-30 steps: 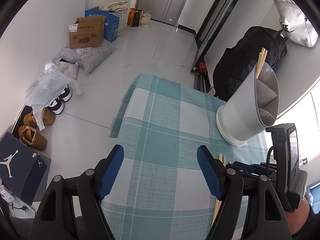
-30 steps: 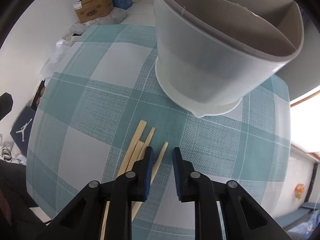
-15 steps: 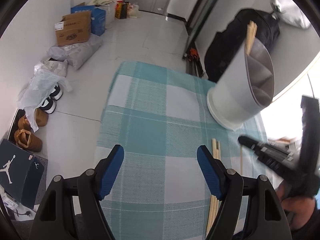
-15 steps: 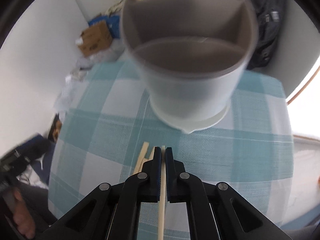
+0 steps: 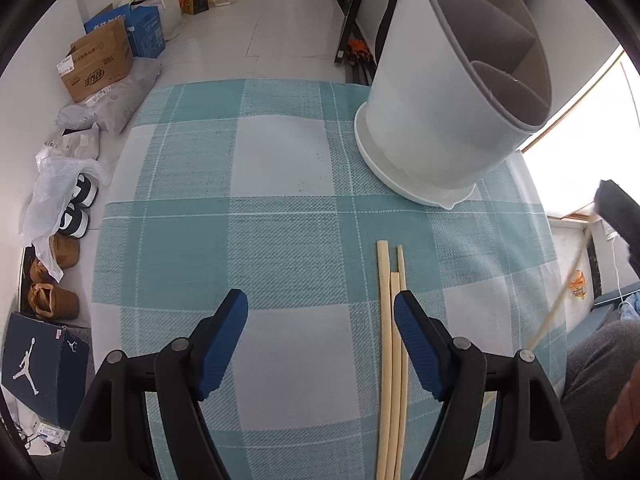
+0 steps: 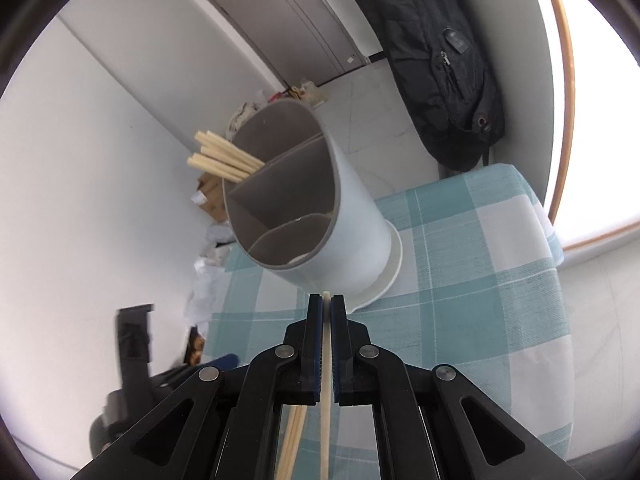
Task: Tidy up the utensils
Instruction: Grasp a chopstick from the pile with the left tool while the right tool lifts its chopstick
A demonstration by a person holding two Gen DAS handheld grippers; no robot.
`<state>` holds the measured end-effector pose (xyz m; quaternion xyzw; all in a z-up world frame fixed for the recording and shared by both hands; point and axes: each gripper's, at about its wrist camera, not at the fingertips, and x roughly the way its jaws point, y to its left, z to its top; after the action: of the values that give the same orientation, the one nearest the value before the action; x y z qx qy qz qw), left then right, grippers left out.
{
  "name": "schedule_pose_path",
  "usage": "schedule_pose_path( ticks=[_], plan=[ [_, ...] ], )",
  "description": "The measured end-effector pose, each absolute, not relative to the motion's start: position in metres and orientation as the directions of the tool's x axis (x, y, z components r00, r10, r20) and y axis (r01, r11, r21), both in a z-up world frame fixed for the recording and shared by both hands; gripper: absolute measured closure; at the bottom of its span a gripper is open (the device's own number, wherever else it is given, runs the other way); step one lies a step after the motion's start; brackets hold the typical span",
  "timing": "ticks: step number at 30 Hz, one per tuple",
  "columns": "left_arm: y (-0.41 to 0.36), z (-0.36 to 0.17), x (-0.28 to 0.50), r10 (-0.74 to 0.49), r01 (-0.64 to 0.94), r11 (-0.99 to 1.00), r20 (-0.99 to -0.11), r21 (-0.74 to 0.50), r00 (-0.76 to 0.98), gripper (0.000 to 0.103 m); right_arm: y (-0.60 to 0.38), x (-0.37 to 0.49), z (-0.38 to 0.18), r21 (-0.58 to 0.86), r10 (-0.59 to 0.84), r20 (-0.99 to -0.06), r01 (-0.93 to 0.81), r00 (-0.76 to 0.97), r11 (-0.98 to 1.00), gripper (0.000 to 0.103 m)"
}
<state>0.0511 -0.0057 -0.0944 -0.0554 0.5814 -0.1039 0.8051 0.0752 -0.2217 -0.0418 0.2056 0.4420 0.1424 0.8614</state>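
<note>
A grey divided utensil holder (image 5: 448, 92) (image 6: 320, 216) stands on the teal checked tablecloth (image 5: 280, 216); several chopsticks (image 6: 220, 158) stick out of its far compartment. Three loose chopsticks (image 5: 390, 340) lie on the cloth beside the right finger of my left gripper (image 5: 320, 322), which hovers open and holds nothing. My right gripper (image 6: 327, 304) is shut on a single chopstick (image 6: 325, 408), lifted off the cloth in front of the holder. In the left wrist view that raised chopstick (image 5: 560, 296) hangs at the right edge under the blurred right gripper.
The table's far and left edges drop to a tiled floor with cardboard boxes (image 5: 98, 62), bags, shoes and a dark shoebox (image 5: 36, 364). A black backpack (image 6: 436, 52) hangs beyond the table. A person's hand and sleeve (image 5: 600, 380) are at the right.
My right gripper closed on one chopstick and lifted it off the cloth, tilting up toward the holder. My left gripper moved forward and lower toward the loose chopsticks, still open.
</note>
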Motion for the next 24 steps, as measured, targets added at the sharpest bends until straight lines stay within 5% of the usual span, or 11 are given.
schedule_pose_path(
  ticks=[11, 15, 24],
  plan=[
    [-0.024, -0.103, 0.069, -0.187, 0.076, 0.982, -0.95, -0.173, 0.25, 0.032, -0.255, 0.065, -0.04, 0.557, 0.483, -0.631, -0.079, 0.607, 0.827, 0.1],
    [-0.032, -0.105, 0.073, -0.152, 0.097, 0.986, -0.963, -0.133, 0.225, 0.055, -0.255, 0.063, -0.036, 0.56, 0.497, -0.614, -0.104, 0.614, 0.822, 0.1],
    [-0.04, -0.107, 0.079, -0.071, 0.13, 0.99, -0.98, -0.047, 0.184, 0.071, -0.256, 0.061, -0.034, 0.569, 0.514, -0.599, -0.126, 0.615, 0.813, 0.1]
  ],
)
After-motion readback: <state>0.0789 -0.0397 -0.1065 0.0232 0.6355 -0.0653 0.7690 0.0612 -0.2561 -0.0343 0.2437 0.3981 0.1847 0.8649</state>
